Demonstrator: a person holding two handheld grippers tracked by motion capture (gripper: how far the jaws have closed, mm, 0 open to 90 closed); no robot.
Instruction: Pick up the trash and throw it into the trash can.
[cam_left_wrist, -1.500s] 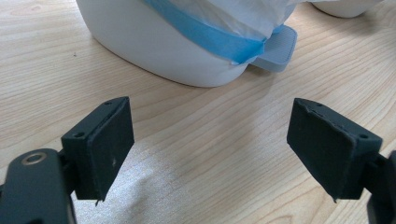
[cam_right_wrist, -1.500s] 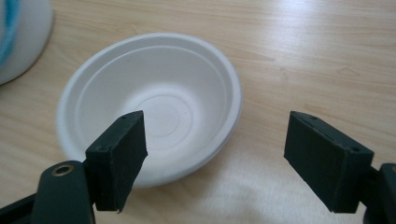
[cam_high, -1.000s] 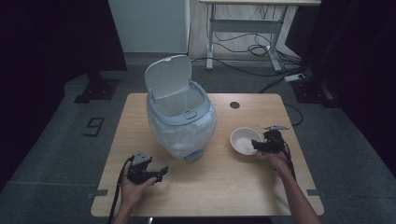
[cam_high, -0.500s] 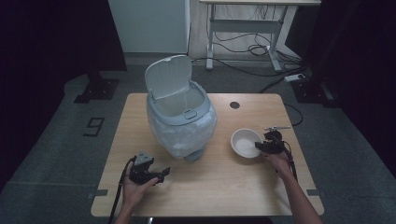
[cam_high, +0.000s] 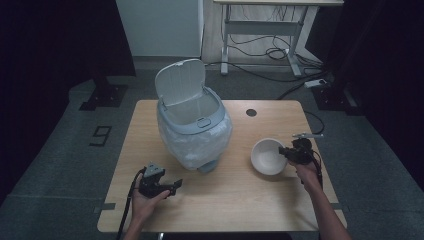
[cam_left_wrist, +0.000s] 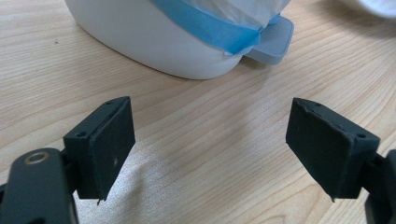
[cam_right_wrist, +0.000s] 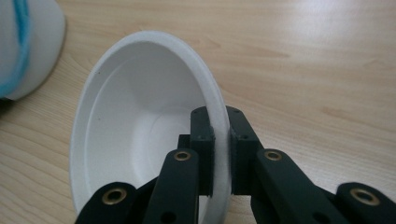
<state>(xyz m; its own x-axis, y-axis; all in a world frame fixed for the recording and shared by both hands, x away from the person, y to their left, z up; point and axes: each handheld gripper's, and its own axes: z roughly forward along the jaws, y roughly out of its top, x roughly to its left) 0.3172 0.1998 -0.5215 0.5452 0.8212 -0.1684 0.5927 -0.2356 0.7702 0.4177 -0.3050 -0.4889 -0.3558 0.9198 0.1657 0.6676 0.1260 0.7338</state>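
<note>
Right of the bin (cam_high: 194, 127), the right gripper (cam_right_wrist: 219, 154) has just closed its jaws on the white bowl's (cam_right_wrist: 140, 140) rim, seemingly tilting it, while the left gripper (cam_left_wrist: 210, 149), before the bin, gapes wide, holding nothing.

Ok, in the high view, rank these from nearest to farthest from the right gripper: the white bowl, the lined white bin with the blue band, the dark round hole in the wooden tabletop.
1. White bowl: its rim is clamped in the right gripper, just left of it.
2. Dark round hole: farther up the wooden tabletop, toward the far edge.
3. Lined white bin with the blue band: left, past the bowl; close to the hole's distance, so this order is tentative.
</note>
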